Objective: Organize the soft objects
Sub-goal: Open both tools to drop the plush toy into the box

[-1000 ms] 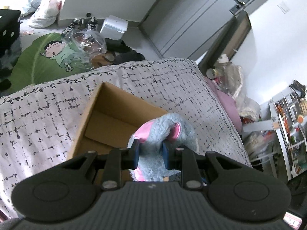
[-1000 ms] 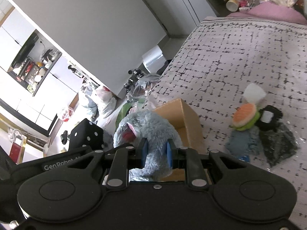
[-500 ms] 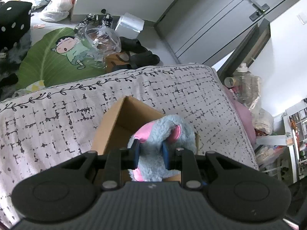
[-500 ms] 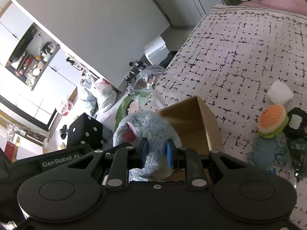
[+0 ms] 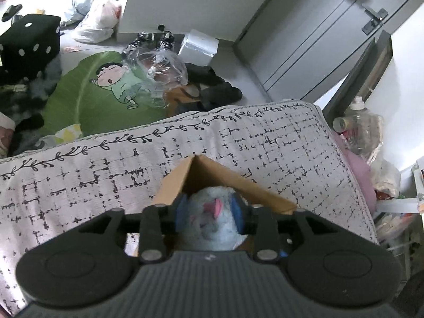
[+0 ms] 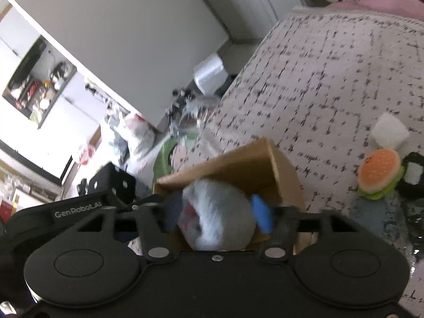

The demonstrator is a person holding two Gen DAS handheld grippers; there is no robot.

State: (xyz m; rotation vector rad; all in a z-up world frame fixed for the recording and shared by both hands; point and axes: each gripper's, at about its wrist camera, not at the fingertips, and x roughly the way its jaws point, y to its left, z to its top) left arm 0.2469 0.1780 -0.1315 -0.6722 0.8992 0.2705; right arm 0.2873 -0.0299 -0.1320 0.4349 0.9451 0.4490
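A grey-blue plush toy (image 5: 212, 222) with a pink ear sits low in the open cardboard box (image 5: 190, 175) on the patterned bed cover (image 5: 106, 175). My left gripper (image 5: 210, 210) is over the box and its jaws are opening, with the toy between the blue pads (image 5: 181, 209). In the right wrist view the same toy (image 6: 220, 217) is blurred inside the box (image 6: 265, 164). My right gripper (image 6: 217, 214) straddles it, its jaws opening wide, and one blue pad (image 6: 262, 216) stands at the toy's edge.
A burger plush (image 6: 379, 172), a white foam cube (image 6: 389, 132), a black soft item (image 6: 413, 175) and a grey-blue cloth (image 6: 376, 217) lie on the bed right of the box. Beyond the bed's edge are a green leaf mat (image 5: 87, 100), plastic bags and a black dice stool (image 5: 29, 42).
Both grippers came down toward the box, then their jaws spread apart. The plush toy, pinched and held up before, has sunk lower into the box.
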